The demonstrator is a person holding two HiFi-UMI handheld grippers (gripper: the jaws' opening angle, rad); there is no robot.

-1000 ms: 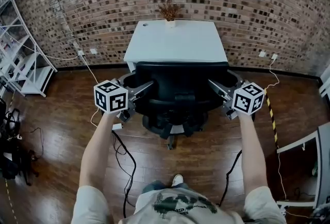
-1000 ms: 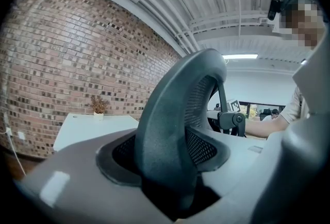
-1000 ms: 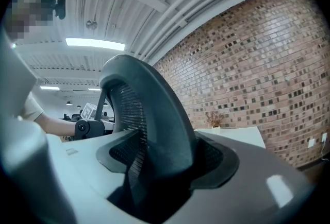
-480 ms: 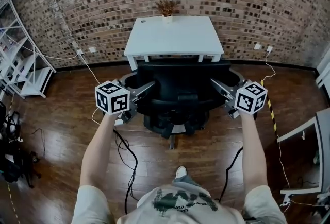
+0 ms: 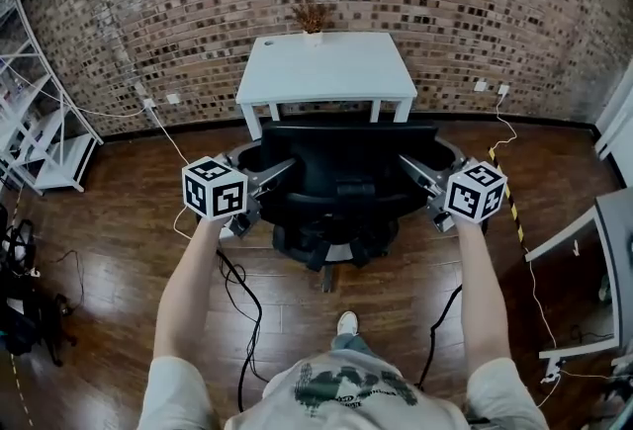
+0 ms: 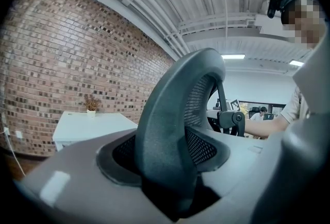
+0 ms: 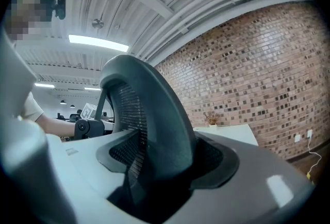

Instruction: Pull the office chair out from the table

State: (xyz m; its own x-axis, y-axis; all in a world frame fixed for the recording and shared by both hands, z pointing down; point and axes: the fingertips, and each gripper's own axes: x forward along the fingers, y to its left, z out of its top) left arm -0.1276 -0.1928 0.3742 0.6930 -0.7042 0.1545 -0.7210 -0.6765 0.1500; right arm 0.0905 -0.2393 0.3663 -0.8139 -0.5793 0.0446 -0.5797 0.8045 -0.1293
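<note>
The black office chair (image 5: 346, 183) stands on the wood floor just in front of the white table (image 5: 326, 72), its mesh backrest toward me. My left gripper (image 5: 282, 169) is shut on the backrest's left edge, and my right gripper (image 5: 410, 169) on its right edge. In the left gripper view the curved backrest frame (image 6: 172, 125) fills the gap between the left gripper's (image 6: 170, 187) jaws. The right gripper view shows the same frame (image 7: 154, 120) clamped in the right gripper (image 7: 154, 182). The seat and base are mostly hidden under the backrest.
A small potted plant (image 5: 311, 18) sits at the table's far edge against the brick wall. A white shelf rack (image 5: 40, 122) stands at the left, another table (image 5: 603, 260) at the right. Black cables (image 5: 242, 300) trail across the floor by my feet.
The chair and both grippers have come back toward me, away from the table. The chair no longer overlaps the tabletop, and the table's front legs now show.
</note>
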